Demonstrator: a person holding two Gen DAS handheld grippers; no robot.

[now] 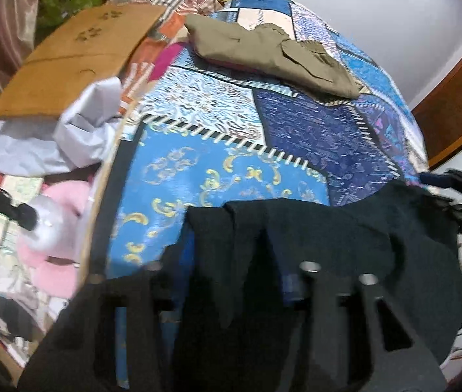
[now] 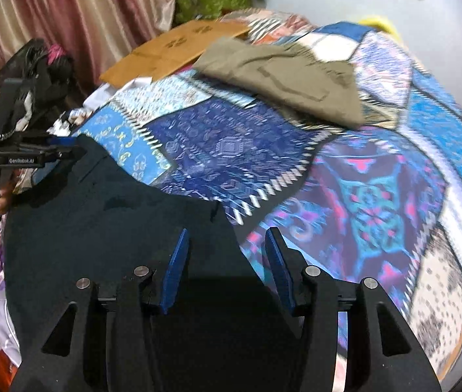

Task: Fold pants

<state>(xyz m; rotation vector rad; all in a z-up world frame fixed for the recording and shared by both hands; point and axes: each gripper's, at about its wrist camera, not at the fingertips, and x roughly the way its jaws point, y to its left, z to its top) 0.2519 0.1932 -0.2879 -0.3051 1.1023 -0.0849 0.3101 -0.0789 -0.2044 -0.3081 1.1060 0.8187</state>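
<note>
Black pants (image 2: 107, 228) lie spread at the near edge of a patchwork quilt (image 2: 237, 150). In the right wrist view my right gripper (image 2: 227, 238) is open. Its blue pads (image 2: 178, 261) stand apart over the flat black cloth without pinching it. My left gripper (image 2: 67, 155) sits at the pants' far left corner, held by a hand (image 2: 2, 202). In the left wrist view a bunched fold of the black pants (image 1: 218, 254) rises between the jaws of the left gripper (image 1: 231, 268) and hides the fingertips. It looks clamped. The right gripper (image 1: 459, 209) shows at the right edge.
Folded olive pants (image 1: 273, 55) rest at the far end of the quilt. A flat cardboard sheet (image 1: 77, 62) and crumpled white cloth (image 1: 67, 137) lie on the left side. Pink items (image 1: 57, 228) and cables are beside the bed. A wooden board (image 1: 453, 104) borders the right.
</note>
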